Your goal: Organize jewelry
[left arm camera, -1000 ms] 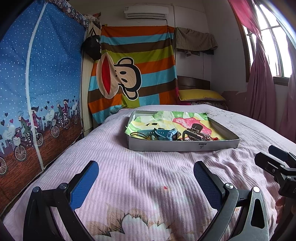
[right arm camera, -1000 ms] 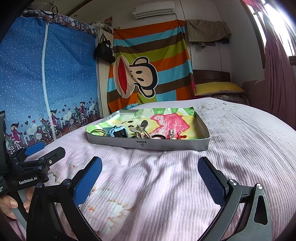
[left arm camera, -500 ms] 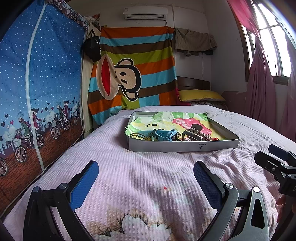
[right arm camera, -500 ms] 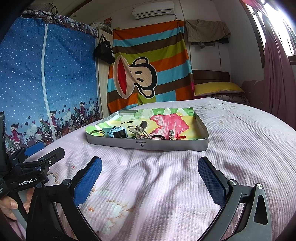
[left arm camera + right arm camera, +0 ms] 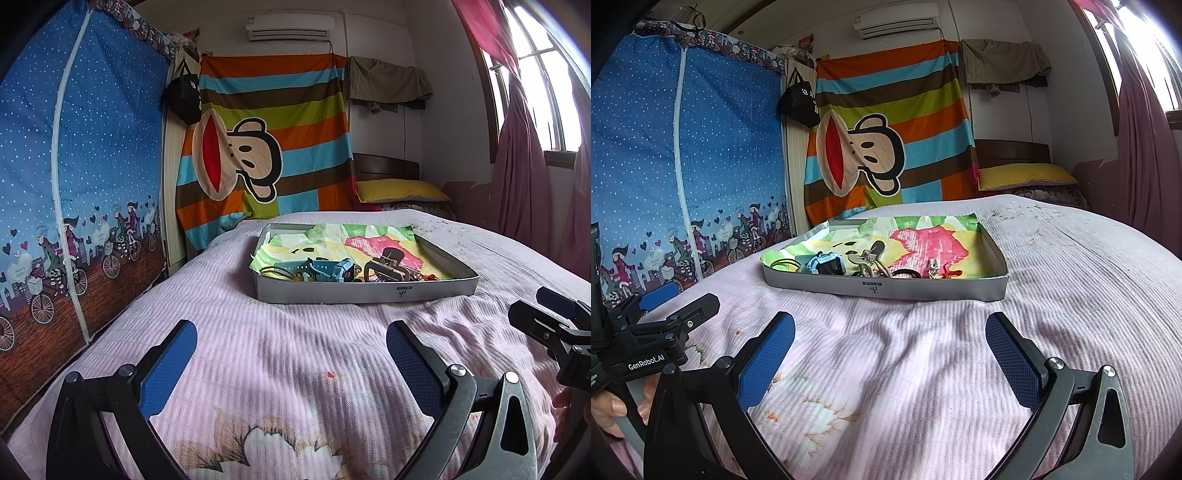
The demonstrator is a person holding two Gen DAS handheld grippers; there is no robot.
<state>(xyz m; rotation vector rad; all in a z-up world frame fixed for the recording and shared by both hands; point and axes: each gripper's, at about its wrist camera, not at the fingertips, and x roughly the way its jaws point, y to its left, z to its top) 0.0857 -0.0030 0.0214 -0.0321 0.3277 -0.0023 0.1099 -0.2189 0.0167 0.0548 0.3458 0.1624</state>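
A shallow grey tray (image 5: 365, 293) (image 5: 886, 290) lined with bright printed paper lies on the pink bedspread ahead of both grippers. Along its near side sit a blue watch (image 5: 332, 271) (image 5: 825, 264), a dark hair claw clip (image 5: 388, 264) (image 5: 871, 254), thin bangles (image 5: 275, 273) (image 5: 783, 264), a small sparkly piece (image 5: 933, 266) and a red trinket (image 5: 951, 273). My left gripper (image 5: 290, 356) is open and holds nothing, well short of the tray. Equally wide open is my right gripper (image 5: 890, 350), also empty. Each gripper shows at the edge of the other's view.
The pink bedspread (image 5: 295, 332) stretches from the grippers to the tray. A blue fabric wardrobe (image 5: 74, 177) stands at the left, a striped monkey cloth (image 5: 266, 147) behind, a yellow pillow (image 5: 400, 190) at the headboard, curtains (image 5: 524, 166) at the right. A hand (image 5: 609, 410) grips the left tool.
Both views have crept slightly closer to the tray. The jaws stay wide open and nothing in the tray has moved.
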